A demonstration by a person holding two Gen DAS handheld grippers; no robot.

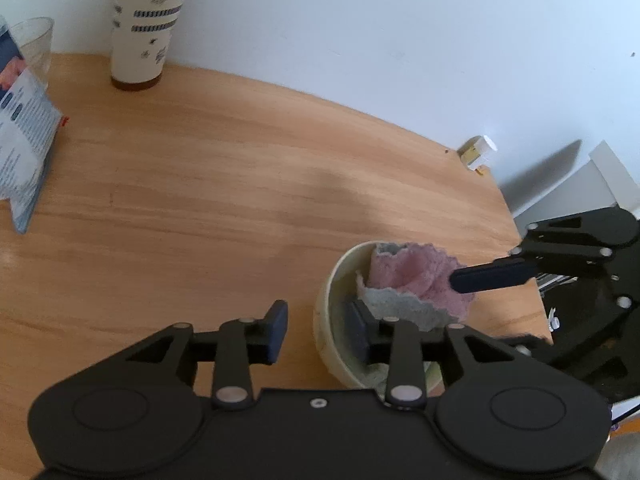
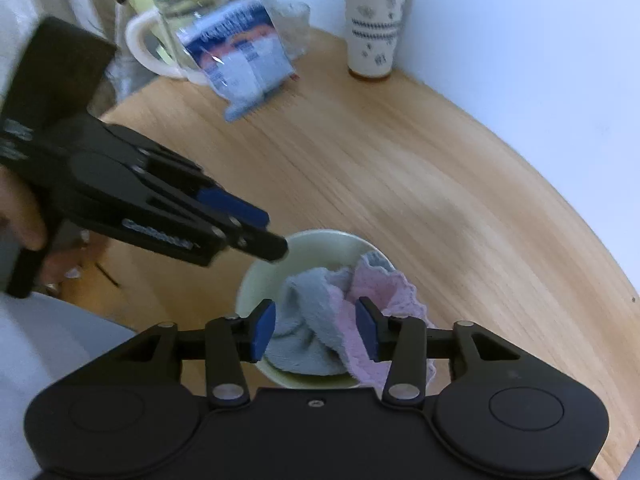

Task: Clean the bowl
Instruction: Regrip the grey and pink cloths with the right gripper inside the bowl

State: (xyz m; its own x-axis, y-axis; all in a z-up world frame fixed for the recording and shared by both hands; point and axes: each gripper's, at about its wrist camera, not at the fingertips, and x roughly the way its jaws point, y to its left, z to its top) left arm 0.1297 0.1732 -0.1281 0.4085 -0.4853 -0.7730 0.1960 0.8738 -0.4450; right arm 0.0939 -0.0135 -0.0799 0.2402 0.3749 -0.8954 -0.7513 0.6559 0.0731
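A pale bowl (image 1: 325,300) (image 2: 320,248) stands on the wooden table (image 1: 200,200), near its right edge. A pink and blue-grey cloth (image 1: 412,276) (image 2: 312,320) lies bunched inside it, spilling over the rim. My left gripper (image 1: 318,332) (image 2: 268,236) straddles the bowl's left wall: one pad is inside and the other outside, with a gap to the wall. My right gripper (image 2: 316,330) hangs open just above the cloth, which sits below and between the pads without being pinched. One of its fingers (image 1: 492,276) shows over the cloth in the left wrist view.
At the back stand a patterned lidded cup (image 1: 144,32) (image 2: 374,28), a glass jug (image 2: 192,28) and a tumbler (image 1: 34,48). A blue and white packet (image 1: 24,152) (image 2: 244,68) leans at left. A small white and yellow object (image 1: 478,154) lies by the far edge. A hand (image 2: 24,216) holds the left gripper.
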